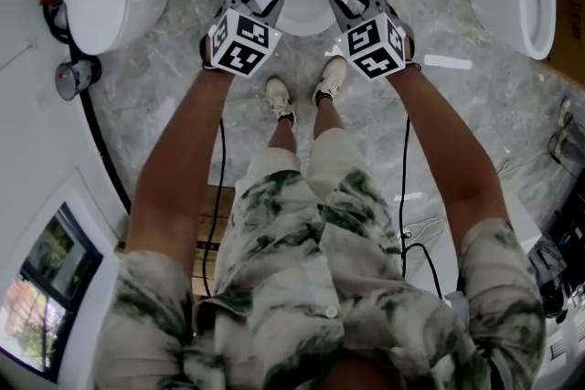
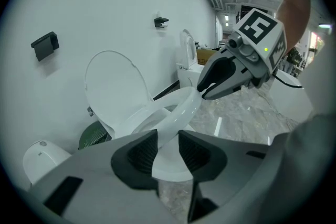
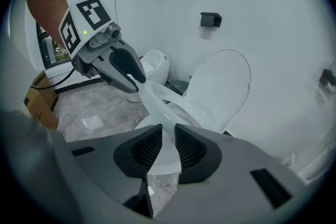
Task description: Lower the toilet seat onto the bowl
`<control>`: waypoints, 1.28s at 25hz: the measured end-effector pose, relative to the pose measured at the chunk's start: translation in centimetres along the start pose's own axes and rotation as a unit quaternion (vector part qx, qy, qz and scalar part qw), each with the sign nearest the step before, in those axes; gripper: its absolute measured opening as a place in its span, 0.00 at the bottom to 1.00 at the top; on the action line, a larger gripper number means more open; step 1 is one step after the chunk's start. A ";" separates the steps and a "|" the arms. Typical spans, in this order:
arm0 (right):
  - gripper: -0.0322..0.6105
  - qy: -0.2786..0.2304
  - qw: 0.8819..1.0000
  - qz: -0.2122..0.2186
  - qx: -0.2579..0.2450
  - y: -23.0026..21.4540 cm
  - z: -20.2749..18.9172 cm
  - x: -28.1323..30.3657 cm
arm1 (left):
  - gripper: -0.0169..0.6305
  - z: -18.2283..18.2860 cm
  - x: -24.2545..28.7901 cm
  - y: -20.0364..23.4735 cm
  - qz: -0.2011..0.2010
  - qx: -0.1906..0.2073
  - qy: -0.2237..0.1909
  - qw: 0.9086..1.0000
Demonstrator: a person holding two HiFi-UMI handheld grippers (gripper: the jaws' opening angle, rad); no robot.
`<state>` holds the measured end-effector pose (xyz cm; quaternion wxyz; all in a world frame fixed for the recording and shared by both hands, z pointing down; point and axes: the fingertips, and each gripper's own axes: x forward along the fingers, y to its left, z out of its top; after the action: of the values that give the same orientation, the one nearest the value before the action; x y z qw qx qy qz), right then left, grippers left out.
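Right claw point(image 3: 167, 145) first: its jaws are only partway apart and clamped on the rim of the toilet seat point(image 2: 181, 110), ribbed pads pressing both faces on the bowl's right side. Over on the bowl's left, the left claw point(image 2: 168, 145) stands noticeably wider; the seat's rim runs straight between its pads, but I can't see them biting, so I call that one open around the rim, not gripping. And the seat itself? It's tilted, front edge up off the bowl point(image 1: 302, 14) and not down on it, with the lid point(image 2: 113, 86) standing upright behind the bowl against the white wall. From above, both claws flank the front of the bowl, marker cubes facing up, the person's shoes point(image 1: 279, 96) planted just in front of the bowl on the marble floor point(image 1: 183, 87). Now the hard bits: the hinge at the back of the bowl is hidden behind the seat and lid. From overhead the back of the bowl is cut off at the frame's edge and the claw bodies cover their own fingertips. A green ribbed thing point(image 2: 93, 136) behind the bowl is half covered by the lid, and I can't tell what it is. There's a black bracket point(image 3: 210, 19) on the wall above the bowl, too small to identify.
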<state>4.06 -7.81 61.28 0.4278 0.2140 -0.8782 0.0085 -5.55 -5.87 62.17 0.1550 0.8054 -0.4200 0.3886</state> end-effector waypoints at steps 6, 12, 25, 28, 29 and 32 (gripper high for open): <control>0.20 0.005 1.000 0.006 0.009 1.0 -1.5 0.4 | 0.23 -1.3 0.6 -1.1 -0.005 -0.012 0.006 1.000; 0.20 0.012 1.000 0.014 0.017 1.5 -3.0 2.1 | 0.23 -2.8 2.2 -1.3 -0.011 -0.025 0.012 1.000; 0.18 0.029 0.999 0.017 0.034 4.1 -5.4 3.0 | 0.22 -5.8 2.8 -3.0 -0.024 -0.053 0.024 0.998; 0.18 0.031 0.999 0.014 0.040 4.5 -6.0 3.4 | 0.22 -6.4 3.2 -3.3 -0.024 -0.057 0.027 0.998; 0.18 0.032 0.999 0.014 0.042 4.6 -6.3 3.6 | 0.22 -6.6 3.4 -3.4 -0.024 -0.057 0.028 0.998; 0.17 0.034 0.998 0.015 0.048 4.8 -6.8 4.0 | 0.22 -7.2 3.8 -3.7 -0.027 -0.060 0.034 0.997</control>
<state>5.09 -3.55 69.45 0.4467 0.2206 -0.8647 0.0639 -4.86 -1.66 70.00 0.2274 0.7922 -0.4150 0.3853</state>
